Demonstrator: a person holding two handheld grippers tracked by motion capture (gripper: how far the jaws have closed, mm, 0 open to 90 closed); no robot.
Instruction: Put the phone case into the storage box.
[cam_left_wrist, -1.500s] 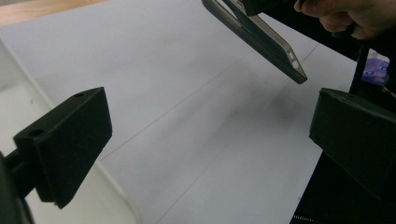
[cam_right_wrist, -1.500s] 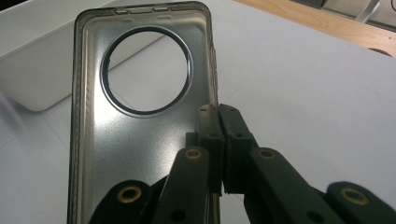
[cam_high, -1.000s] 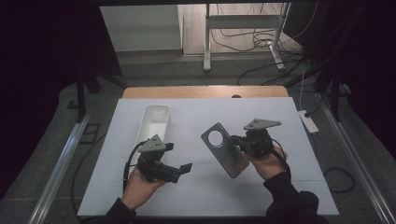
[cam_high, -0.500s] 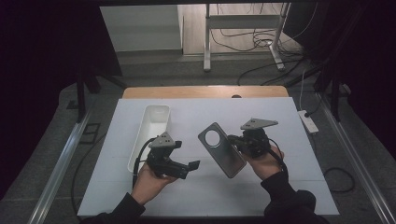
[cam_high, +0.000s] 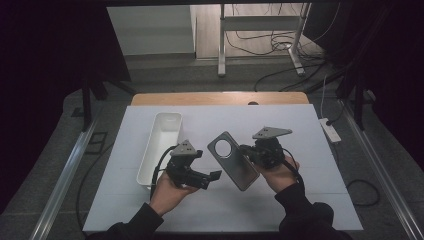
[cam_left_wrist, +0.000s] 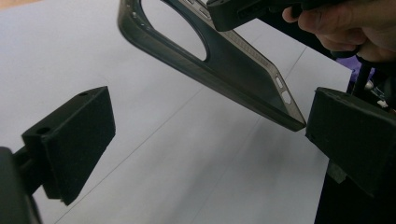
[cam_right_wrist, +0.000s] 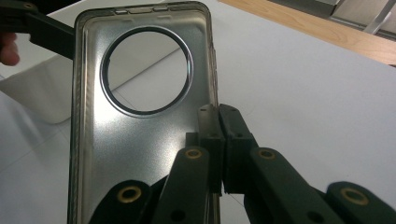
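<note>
Mid-handover above the white table's (cam_high: 300, 200) middle: my right gripper (cam_high: 248, 151) pinches the phone case's (cam_high: 232, 160) side edge, while my left gripper (cam_high: 212, 177) waits wide open, needing to close on its lower corner.

Glossy translucent plastic phone case (cam_right_wrist: 135, 135), matt white table (cam_high: 310, 130)

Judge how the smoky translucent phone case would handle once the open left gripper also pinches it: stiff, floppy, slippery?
The phone case looks thin-walled and hollow, so probably light. Held by one long edge in the right gripper, it shows no sag, suggesting moderate stiffness, though the large round cutout may let it twist. Its glossy sheen hints it could slip.
</note>
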